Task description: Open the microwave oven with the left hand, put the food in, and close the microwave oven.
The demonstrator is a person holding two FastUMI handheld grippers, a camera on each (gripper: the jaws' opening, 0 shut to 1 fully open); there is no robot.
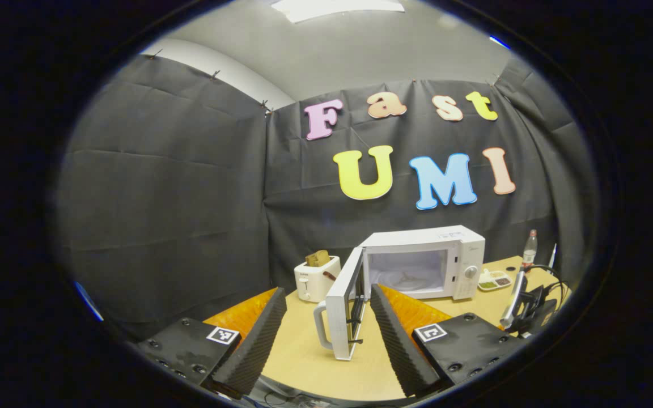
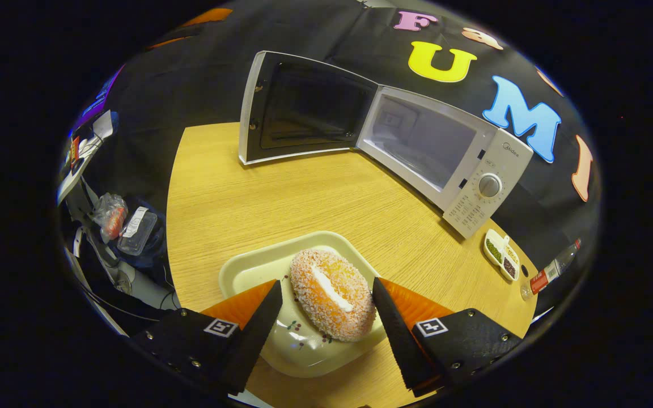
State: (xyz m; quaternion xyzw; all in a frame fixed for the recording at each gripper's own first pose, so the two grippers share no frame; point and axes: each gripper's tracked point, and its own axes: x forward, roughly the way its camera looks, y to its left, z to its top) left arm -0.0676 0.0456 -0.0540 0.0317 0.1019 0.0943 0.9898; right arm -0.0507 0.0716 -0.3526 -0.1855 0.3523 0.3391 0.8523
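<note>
Both claws spread, microwave door open, doughnut between right claw fingers

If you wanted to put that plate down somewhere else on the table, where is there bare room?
The widest bare wood lies between the plate and the open microwave door, in front of the microwave. It is tighter at the right edge, where a small divided dish and a bottle sit beside the control panel.

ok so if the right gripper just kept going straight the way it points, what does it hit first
Most likely the sugared bread, which sits between the open fingers of the right gripper on the cream plate. The gripper angles down, so plate and table lie just behind; depth is hard to judge.
</note>
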